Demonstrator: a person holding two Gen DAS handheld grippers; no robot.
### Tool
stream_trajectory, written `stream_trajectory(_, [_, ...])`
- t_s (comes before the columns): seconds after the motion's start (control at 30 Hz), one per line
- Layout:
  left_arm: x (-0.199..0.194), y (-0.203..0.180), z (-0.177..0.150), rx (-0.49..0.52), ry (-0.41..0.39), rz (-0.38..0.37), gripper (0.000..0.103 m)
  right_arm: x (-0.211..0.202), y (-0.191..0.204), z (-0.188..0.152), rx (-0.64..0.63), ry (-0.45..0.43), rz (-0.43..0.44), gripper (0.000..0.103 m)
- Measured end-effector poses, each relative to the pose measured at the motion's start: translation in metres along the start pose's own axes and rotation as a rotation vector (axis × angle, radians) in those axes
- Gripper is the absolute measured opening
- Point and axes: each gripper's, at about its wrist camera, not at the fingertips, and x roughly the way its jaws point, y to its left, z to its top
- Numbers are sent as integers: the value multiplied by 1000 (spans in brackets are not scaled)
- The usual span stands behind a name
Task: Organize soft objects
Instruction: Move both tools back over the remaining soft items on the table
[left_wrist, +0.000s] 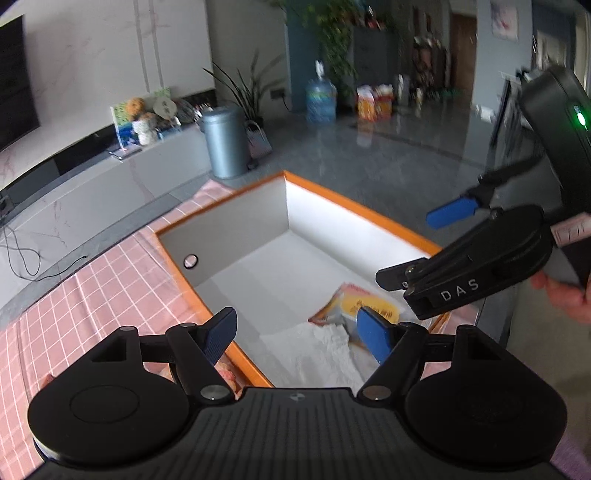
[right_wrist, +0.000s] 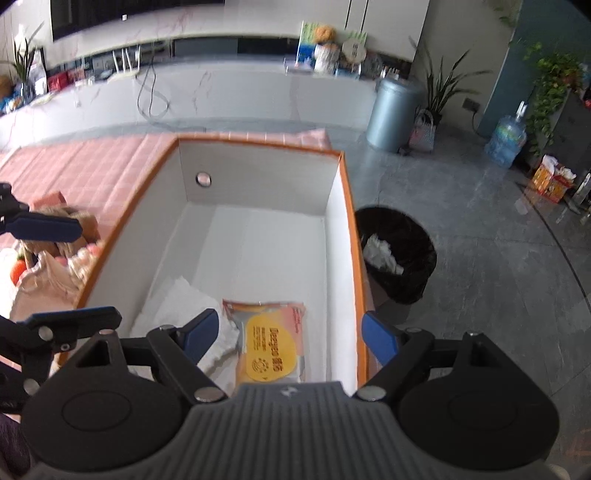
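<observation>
The wipes packet (left_wrist: 364, 306) lay partly hidden behind a blue finger of the left gripper (left_wrist: 301, 338), its print too blurred to read there. The white cloth (right_wrist: 184, 306) was partly covered by the right gripper (right_wrist: 290, 334). Soft things beside the box (right_wrist: 354, 236) on the checked cloth (right_wrist: 92, 166) were blurred and cut by the edge, so they could not be identified.

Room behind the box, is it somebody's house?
Probably a home living room: a TV on the wall, potted plants, a water jug and a bin on the shiny floor.
</observation>
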Motion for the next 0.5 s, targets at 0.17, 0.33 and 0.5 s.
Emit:
stream_trajectory(0.17, [-21,8,-11,-67,-94,37,87,-25,5,-7,29,-127,-7,84])
stream_trajectory(0.33, [-43,22,-32,-170,-166,86,87,-45,22,-19,58,-265,-13,87])
stream_trajectory(0.5, [-63,37,-55,-263,-227,158,87,-57,43,-32,112,-370,44,92])
